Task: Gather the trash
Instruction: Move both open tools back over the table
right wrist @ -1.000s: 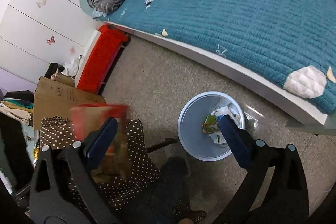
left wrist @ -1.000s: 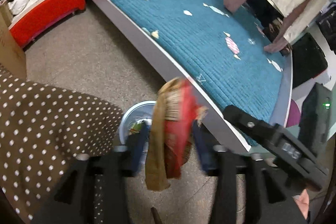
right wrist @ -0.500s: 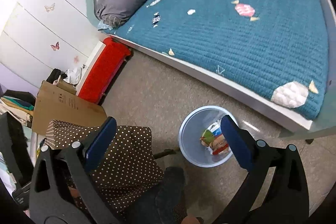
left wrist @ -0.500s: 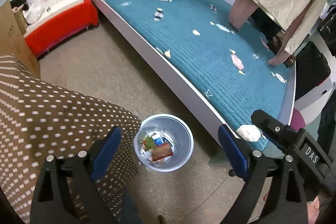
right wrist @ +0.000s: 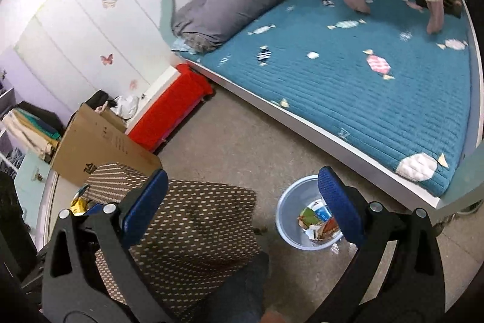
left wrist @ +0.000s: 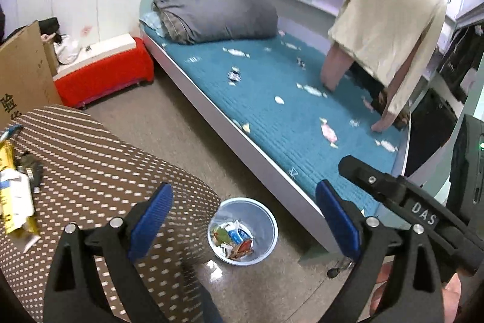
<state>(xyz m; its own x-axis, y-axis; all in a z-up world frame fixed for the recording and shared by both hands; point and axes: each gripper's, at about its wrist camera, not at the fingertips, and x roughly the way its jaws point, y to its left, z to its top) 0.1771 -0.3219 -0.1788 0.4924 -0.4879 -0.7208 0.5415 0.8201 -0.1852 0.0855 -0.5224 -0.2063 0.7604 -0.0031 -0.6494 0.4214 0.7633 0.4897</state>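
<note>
A pale blue bin (left wrist: 267, 220) stands on the floor between the bed and the dotted table, with several wrappers (left wrist: 236, 241) inside. My left gripper (left wrist: 243, 192) hangs high above it. Its jaws are opening and nothing is between them. In the right wrist view the bin (right wrist: 287, 217) and its wrappers (right wrist: 317, 224) lie below my right gripper (right wrist: 242, 174), which is open and empty. More wrappers (left wrist: 12, 196) lie on the brown polka-dot tablecloth (left wrist: 90, 159) at the left; a yellow one (right wrist: 78, 203) shows at the table's far edge.
A bed with a teal cover (left wrist: 287, 117) and a grey duvet (left wrist: 217, 14) runs along the right. A person (left wrist: 387, 29) leans on the bed. A red box (left wrist: 103, 77) and a cardboard box (left wrist: 24, 71) stand by the wall.
The red and brown wrapper left my left gripper and now lies in the bin. The left jaws spread wide. Both grippers rose, so the bin looks smaller and lower.
</note>
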